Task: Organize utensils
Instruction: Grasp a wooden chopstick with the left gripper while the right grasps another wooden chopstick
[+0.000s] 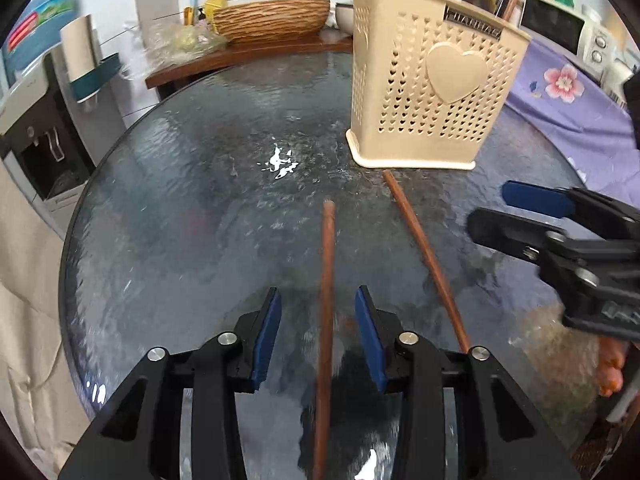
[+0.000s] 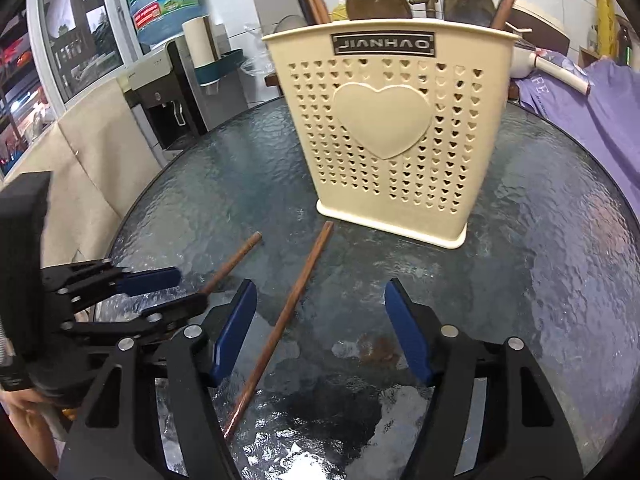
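Two brown wooden chopsticks lie on the round glass table (image 1: 180,200) in front of a beige perforated utensil caddy (image 1: 432,92) (image 2: 384,128) that holds chopsticks and ladles. My left gripper (image 1: 318,292) is open and straddles one chopstick (image 1: 326,264), with a gap on both sides. In the right wrist view this gripper (image 2: 192,288) sits at the left, around that chopstick (image 2: 234,262). My right gripper (image 2: 320,284) stands wide open over the other chopstick (image 2: 288,312) (image 1: 420,248), which lies nearer its left finger and untouched. In the left wrist view that gripper (image 1: 490,208) comes in from the right.
A wooden shelf behind the table carries a woven basket (image 1: 272,20) and bottles. A purple flowered cloth (image 1: 568,112) covers the surface to the right, with a microwave (image 1: 560,28) on it. A water dispenser (image 2: 160,92) stands at the left.
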{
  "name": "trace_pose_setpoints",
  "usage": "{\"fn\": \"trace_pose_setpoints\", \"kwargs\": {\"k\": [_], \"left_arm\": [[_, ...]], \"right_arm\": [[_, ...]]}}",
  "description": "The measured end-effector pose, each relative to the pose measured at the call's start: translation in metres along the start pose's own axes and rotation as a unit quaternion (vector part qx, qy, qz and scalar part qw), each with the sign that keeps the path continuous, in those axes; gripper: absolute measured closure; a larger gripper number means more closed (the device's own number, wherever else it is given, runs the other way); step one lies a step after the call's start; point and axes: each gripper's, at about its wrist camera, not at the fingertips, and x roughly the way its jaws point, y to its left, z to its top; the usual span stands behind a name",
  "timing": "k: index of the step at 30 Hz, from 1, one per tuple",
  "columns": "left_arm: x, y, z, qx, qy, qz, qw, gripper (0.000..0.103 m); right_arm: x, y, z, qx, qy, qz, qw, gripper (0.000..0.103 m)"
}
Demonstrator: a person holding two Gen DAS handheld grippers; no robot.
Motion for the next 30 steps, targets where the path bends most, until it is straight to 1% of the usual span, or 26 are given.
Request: {"fn": "trace_pose_setpoints", "kwargs": {"k": [3, 6, 8, 9, 13, 15, 19, 21, 22, 23, 27, 29, 30], "left_arm": [[0.012, -0.002, 0.01, 0.002, 0.01, -0.011, 0.9999, 0.072], [0.017, -0.005, 0.016, 0.008, 0.014, -0.009, 0.9998, 0.075], [0.021, -0.01, 0.021, 0.018, 0.017, -0.001, 0.9997, 0.082], [0.022, -0.01, 0.023, 0.019, 0.018, 0.004, 0.9996, 0.083], [0.028, -0.003, 0.031, 0.019, 0.02, 0.012, 0.9995, 0.096], [0.03, 0.005, 0.034, 0.012, 0.021, 0.011, 0.9997, 0.096], [0.033, 0.023, 0.041, -0.004, 0.023, 0.02, 0.9995, 0.097], [0.034, 0.031, 0.043, -0.012, 0.023, 0.024, 0.9994, 0.097], [0.035, 0.035, 0.044, -0.015, 0.024, 0.025, 0.9993, 0.097], [0.035, 0.039, 0.045, -0.017, 0.024, 0.027, 0.9992, 0.097], [0.038, 0.047, 0.049, -0.025, 0.024, 0.03, 0.9989, 0.097], [0.038, 0.051, 0.051, -0.027, 0.024, 0.033, 0.9988, 0.097], [0.039, 0.052, 0.051, -0.027, 0.023, 0.034, 0.9988, 0.097]], "right_arm": [[-0.003, -0.003, -0.001, -0.002, 0.001, -0.005, 1.0, 0.036], [-0.001, -0.005, 0.001, -0.004, 0.005, -0.01, 1.0, 0.036], [0.001, -0.007, 0.003, -0.003, 0.008, -0.013, 1.0, 0.037], [0.001, -0.007, 0.004, -0.002, 0.009, -0.013, 1.0, 0.037], [0.009, -0.009, 0.007, 0.005, 0.022, -0.012, 1.0, 0.038], [0.014, -0.005, 0.009, 0.006, 0.028, -0.012, 1.0, 0.04], [0.025, 0.009, 0.013, -0.008, 0.038, -0.024, 0.999, 0.041], [0.032, 0.017, 0.016, -0.016, 0.044, -0.032, 0.998, 0.045], [0.035, 0.021, 0.017, -0.02, 0.048, -0.036, 0.998, 0.051], [0.04, 0.024, 0.018, -0.024, 0.053, -0.04, 0.997, 0.054], [0.051, 0.034, 0.021, -0.036, 0.065, -0.061, 0.995, 0.057], [0.057, 0.036, 0.022, -0.037, 0.073, -0.064, 0.995, 0.065], [0.061, 0.037, 0.023, -0.037, 0.078, -0.069, 0.994, 0.065]]}}
